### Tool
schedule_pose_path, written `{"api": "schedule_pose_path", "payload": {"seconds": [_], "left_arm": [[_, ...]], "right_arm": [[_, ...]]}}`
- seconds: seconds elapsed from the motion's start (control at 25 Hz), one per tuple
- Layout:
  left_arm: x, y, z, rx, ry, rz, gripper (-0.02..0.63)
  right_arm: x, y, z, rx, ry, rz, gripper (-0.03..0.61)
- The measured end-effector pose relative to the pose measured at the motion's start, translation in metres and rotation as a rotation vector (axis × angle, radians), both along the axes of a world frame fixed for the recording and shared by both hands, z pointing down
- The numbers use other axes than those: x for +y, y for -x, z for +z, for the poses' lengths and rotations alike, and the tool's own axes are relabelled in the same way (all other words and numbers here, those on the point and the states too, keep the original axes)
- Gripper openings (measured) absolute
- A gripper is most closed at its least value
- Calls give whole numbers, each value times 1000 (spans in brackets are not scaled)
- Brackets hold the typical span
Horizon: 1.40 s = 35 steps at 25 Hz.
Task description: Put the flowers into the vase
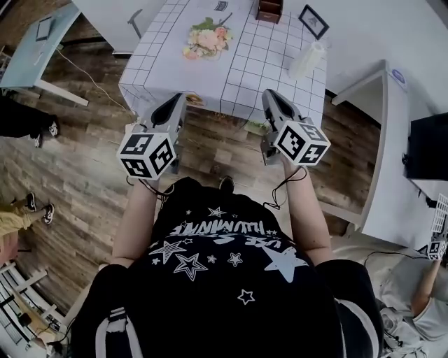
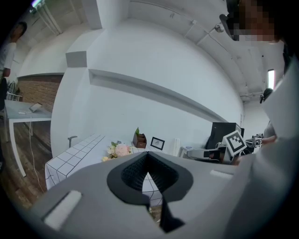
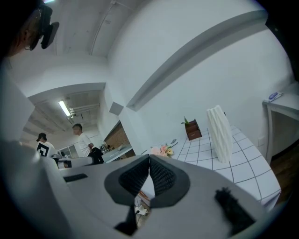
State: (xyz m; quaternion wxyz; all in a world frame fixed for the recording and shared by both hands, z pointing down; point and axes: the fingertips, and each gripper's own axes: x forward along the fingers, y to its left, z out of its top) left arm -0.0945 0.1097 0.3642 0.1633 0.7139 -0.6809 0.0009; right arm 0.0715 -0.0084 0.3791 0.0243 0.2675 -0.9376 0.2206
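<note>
Both tools are clenched with nothing between their pads: the left gripper [image 2: 148, 156] and the right gripper [image 3: 149, 158] hang side by side in front of the near edge of the table [image 1: 161, 70], over the wooden floor and short of its checked cloth. The flowers [image 1: 208, 40], a small pink and cream bunch, lie flat on the table towards its far left part, and the ribbed white vase [image 1: 306, 59] stands upright near the table's right edge, well apart from them. The main risk, as I judge it, is the vase: it is tall, narrow and close to that edge, so a knock from the right gripper or a push from the stems could tip it off. Jaws that are not opened before reaching the bunch would only shove it across the cloth, and a hard pinch could crush the blooms. A brown wooden planter box [image 1: 269, 10] and a small picture frame [image 1: 313, 21] sit at the table's far side, behind the vase and close to a carrying path. Nothing lies between the grippers and the flowers.
</note>
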Motion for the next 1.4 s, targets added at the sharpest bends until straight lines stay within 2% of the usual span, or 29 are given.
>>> {"api": "schedule_pose_path", "payload": {"seconds": [0.16, 0.28, 0.48, 0.68, 0.96, 1.2, 1.28, 1.4], "left_arm": [[-2, -1, 0, -27, 14, 10, 9], [-8, 8, 2, -19, 12, 0, 9], [-42, 19, 18, 9, 34, 33, 9], [-78, 34, 22, -3, 32, 82, 8], [-133, 81, 23, -2, 29, 117, 9], [-172, 131, 18, 6, 9, 111, 9], [-180, 146, 19, 14, 11, 113, 9], [-192, 167, 21, 25, 13, 116, 9]], "right_arm": [[-3, -1, 9, -1, 22, 2, 12], [-4, 2, 13, 3, 28, 2, 12], [-22, 1, 16, 49, 5, 26, 12], [-49, 17, 16, 79, -11, 50, 12], [-100, 68, 12, 103, -42, 63, 12], [-148, 113, 5, 114, -54, 79, 12], [-156, 130, 8, 142, -56, 59, 12], [-171, 159, 10, 235, -108, 19, 12]]}}
